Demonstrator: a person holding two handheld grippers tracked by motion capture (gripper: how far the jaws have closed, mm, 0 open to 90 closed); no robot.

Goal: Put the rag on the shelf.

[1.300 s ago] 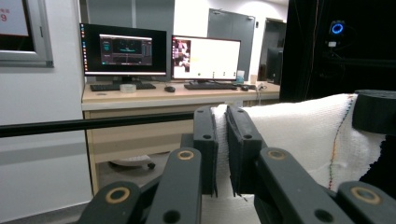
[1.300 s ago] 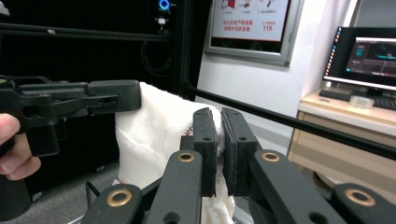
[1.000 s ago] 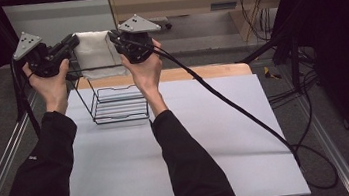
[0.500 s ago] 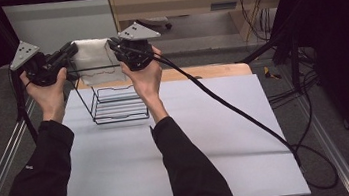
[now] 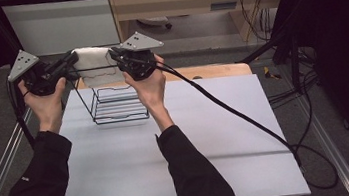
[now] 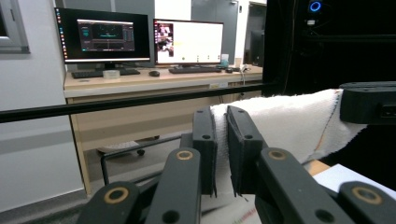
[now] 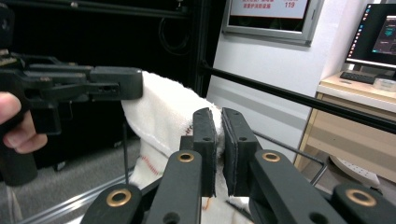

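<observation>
High view: white towel (image 5: 95,67) stretched crosswise above wire rack (image 5: 115,105), each end pinched by 1 hand-held gripper (image 5: 68,64).

A white counter (image 5: 208,139) lies mostly bare, with a wooden strip (image 5: 209,71) along its far edge. Beyond that edge stands a wooden desk (image 6: 140,84) bearing two lit monitors (image 6: 149,37), keyboards (image 6: 196,70), a mouse (image 6: 154,73) and a roll of tape (image 6: 111,73).
</observation>
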